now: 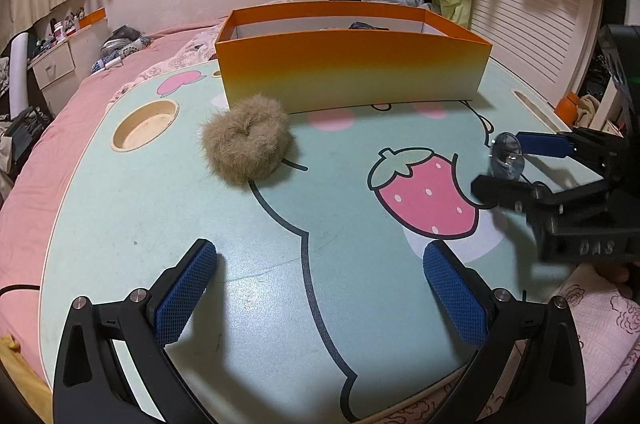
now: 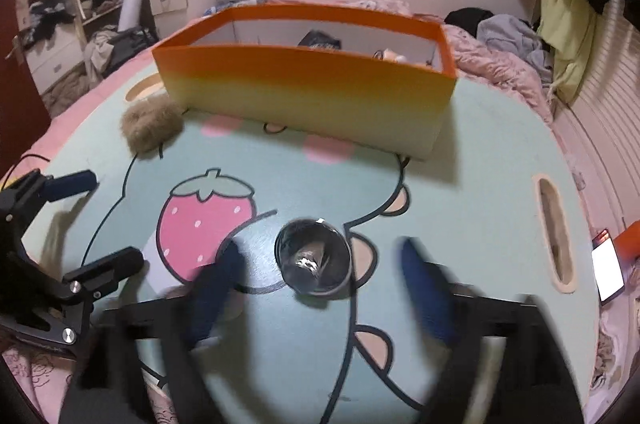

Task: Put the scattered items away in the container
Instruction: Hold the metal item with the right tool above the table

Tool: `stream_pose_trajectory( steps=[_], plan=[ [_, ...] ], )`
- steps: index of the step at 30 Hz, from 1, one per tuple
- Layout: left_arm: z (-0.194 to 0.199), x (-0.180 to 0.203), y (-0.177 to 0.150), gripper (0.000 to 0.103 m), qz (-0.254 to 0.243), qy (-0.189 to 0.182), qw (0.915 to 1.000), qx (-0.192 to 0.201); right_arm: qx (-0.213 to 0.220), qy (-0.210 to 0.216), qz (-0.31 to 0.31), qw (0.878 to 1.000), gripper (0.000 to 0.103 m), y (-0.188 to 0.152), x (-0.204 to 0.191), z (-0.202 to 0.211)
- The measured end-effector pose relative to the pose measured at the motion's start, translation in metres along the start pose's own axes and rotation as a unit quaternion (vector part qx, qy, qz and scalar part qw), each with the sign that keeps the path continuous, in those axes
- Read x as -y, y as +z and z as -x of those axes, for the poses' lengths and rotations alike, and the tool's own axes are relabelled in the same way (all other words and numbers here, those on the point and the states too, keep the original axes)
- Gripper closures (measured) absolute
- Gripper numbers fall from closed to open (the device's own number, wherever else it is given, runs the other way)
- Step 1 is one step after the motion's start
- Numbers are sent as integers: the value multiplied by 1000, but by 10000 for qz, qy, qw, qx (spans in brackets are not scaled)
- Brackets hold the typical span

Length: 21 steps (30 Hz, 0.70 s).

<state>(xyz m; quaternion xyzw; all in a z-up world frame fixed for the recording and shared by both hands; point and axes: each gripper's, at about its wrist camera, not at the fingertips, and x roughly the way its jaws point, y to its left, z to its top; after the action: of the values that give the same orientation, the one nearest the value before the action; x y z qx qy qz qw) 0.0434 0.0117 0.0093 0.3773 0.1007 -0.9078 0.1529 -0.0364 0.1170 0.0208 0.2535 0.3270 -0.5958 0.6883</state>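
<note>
An orange-to-cream box (image 1: 352, 64) (image 2: 304, 92) stands at the far side of the mint cartoon table (image 1: 160, 204), with a few items inside. A tan furry scrunchie (image 1: 246, 140) (image 2: 150, 126) lies just in front of the box's left corner. A small clear round piece (image 2: 314, 260) (image 1: 506, 156) rests on the table between the blurred fingers of my right gripper (image 2: 316, 272) (image 1: 500, 164). The jaws stand wide, with gaps on both sides of the piece. My left gripper (image 1: 320, 288) (image 2: 104, 224) is open and empty over the near table, well short of the scrunchie.
A round cup hole (image 1: 144, 126) is cut into the table's left side and a long slot (image 2: 554, 236) into its right. A lit phone (image 2: 608, 272) lies off the right edge. Pink bedding and piled clothes surround the table.
</note>
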Motion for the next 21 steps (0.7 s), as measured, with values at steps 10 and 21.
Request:
stream_pose_trajectory(
  steps=[10,21],
  plan=[
    [0,0,0,0,5,1,10000,-1,-101,-54,-38,9999,1,0,4,-5],
    [0,-1,0,0,7,3,10000,0,-136,-40,-12,9999,0,5,5,-6]
  ],
)
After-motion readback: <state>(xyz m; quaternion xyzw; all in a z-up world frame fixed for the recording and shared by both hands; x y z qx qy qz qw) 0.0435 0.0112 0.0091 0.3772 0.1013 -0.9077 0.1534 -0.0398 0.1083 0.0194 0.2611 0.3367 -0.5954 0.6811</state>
